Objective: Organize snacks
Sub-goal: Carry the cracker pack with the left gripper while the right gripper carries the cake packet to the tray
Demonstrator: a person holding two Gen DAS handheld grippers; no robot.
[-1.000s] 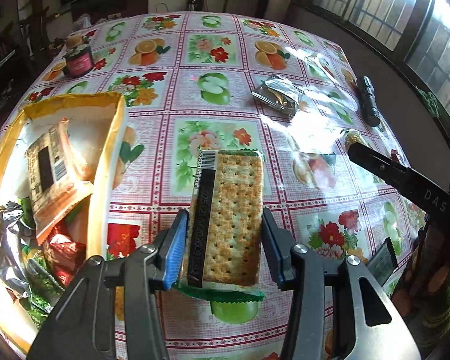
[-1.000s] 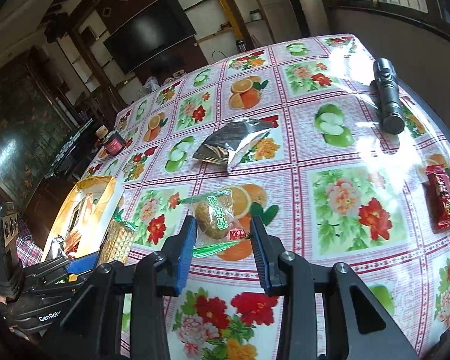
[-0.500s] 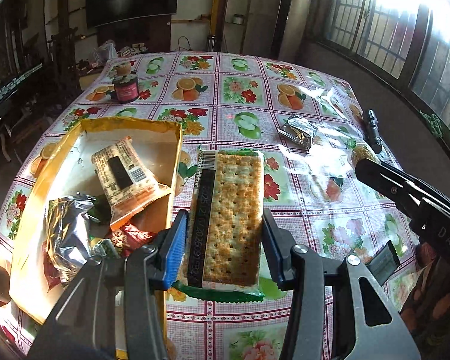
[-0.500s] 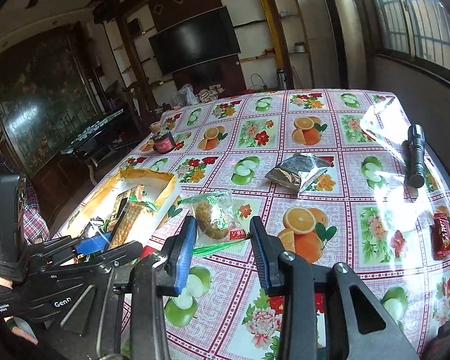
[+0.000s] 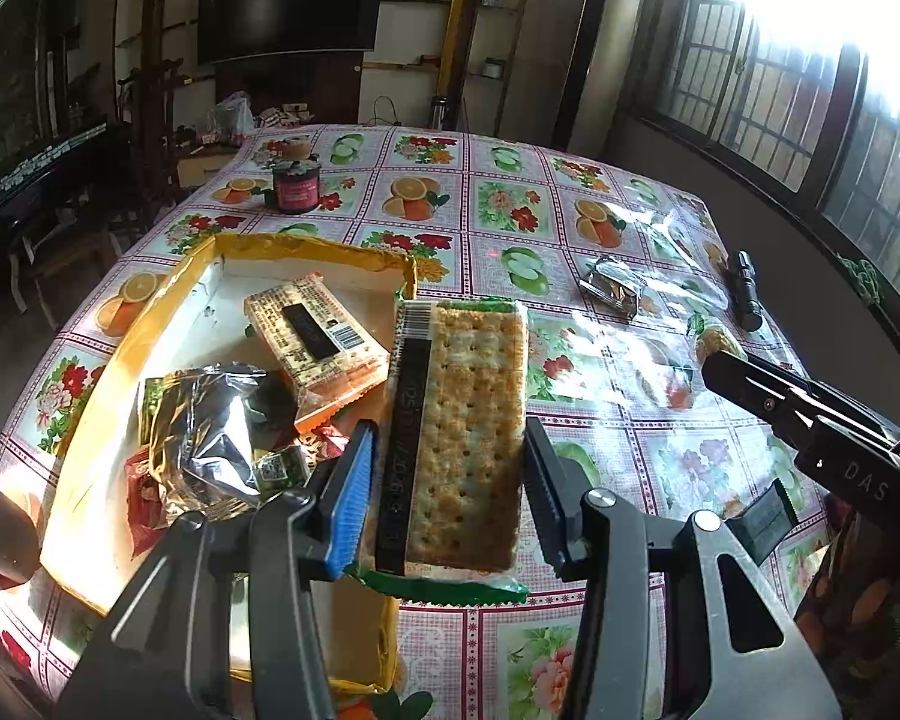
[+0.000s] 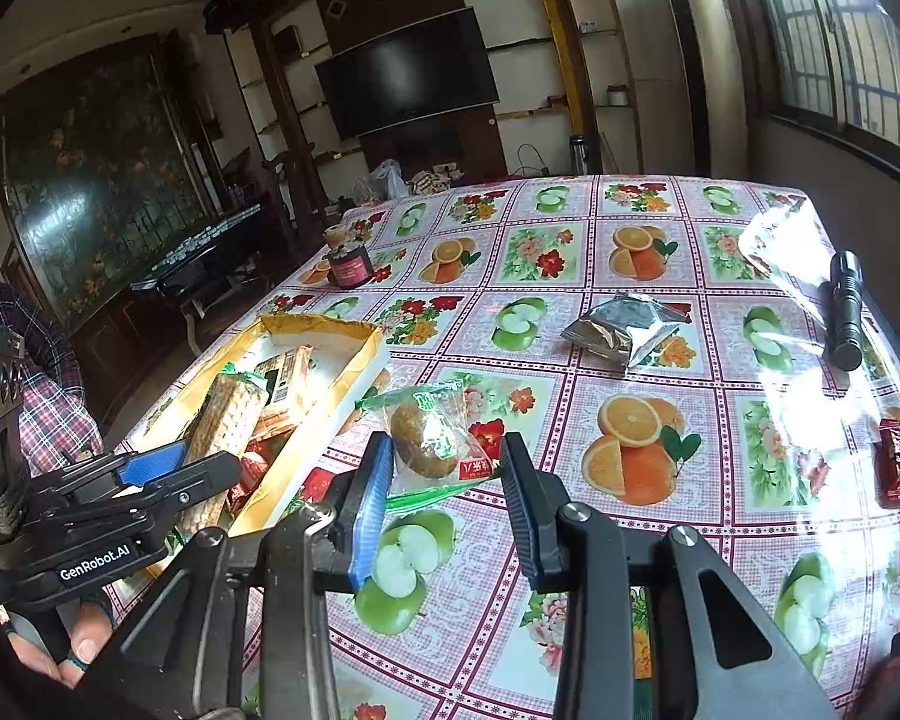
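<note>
Left tool (image 5: 444, 498) clamps the cracker pack (image 5: 459, 438), raised over the yellow-rimmed box (image 5: 111, 372) at its 3 o'clock rim. Right tool (image 6: 441, 498) grips the round pastry packet (image 6: 429, 438) above the tabletop (image 6: 720, 480). Silver pouch (image 6: 627, 327) lies at 1 o'clock, flashlight (image 6: 845, 312) and red snack (image 6: 897, 465) farther right.

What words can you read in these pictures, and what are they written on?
"GenRobot.AI": on the left gripper, seen in the right wrist view.
"DAS": on the right gripper, seen in the left wrist view; the rest is cut off.
Cracker packet: barcode and digits on the black strip, too blurred to read.
Round cake packet: green and red print, unreadable.
Orange packet in the box: too small.
</note>
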